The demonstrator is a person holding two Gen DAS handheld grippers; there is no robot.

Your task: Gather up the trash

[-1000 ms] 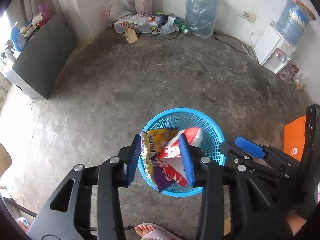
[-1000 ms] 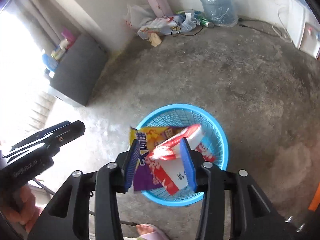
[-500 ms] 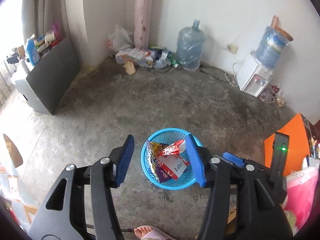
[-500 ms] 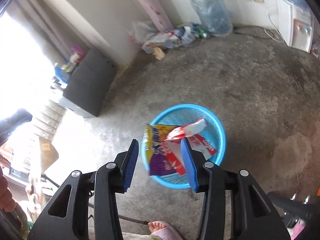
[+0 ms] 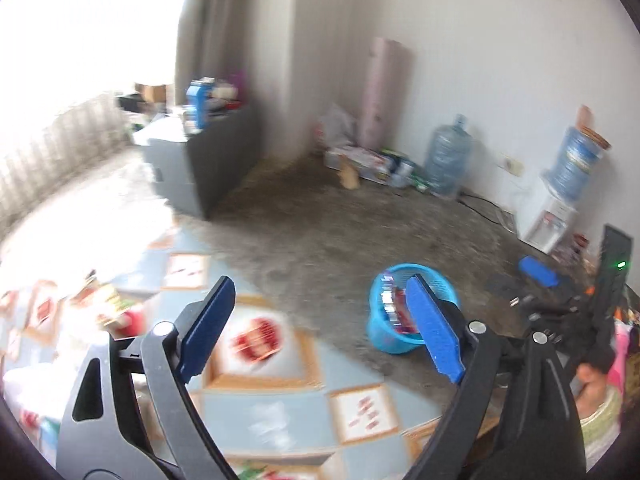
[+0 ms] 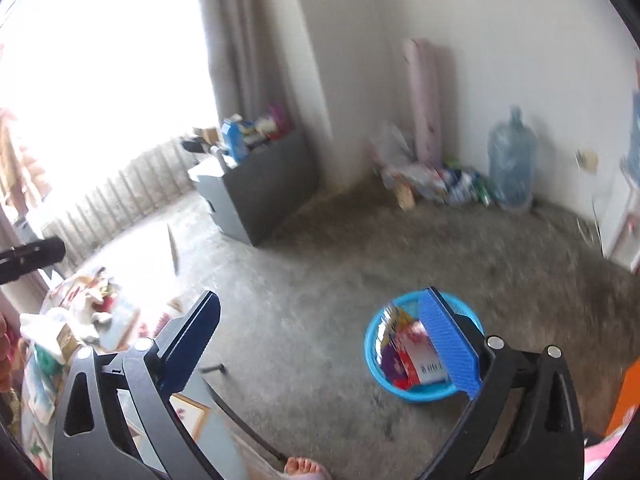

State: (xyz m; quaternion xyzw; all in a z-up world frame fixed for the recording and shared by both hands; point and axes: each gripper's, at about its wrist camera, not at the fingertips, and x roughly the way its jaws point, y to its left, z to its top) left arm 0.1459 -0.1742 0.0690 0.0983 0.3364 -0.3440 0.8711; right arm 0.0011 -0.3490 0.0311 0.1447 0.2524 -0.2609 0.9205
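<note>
Since both tools are spread wide and empty, left tool (image 5: 320, 330) over the patterned surface (image 5: 280, 412), right tool (image 6: 320, 344) above the floor, wrappers (image 6: 408, 354) sit in the blue basket (image 6: 374, 360); likely scouting remaining trash (image 5: 114, 306).

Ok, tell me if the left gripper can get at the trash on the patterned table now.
Probably yes: the left gripper is open and empty above the patterned table, with nothing between it and the blurred trash.
</note>
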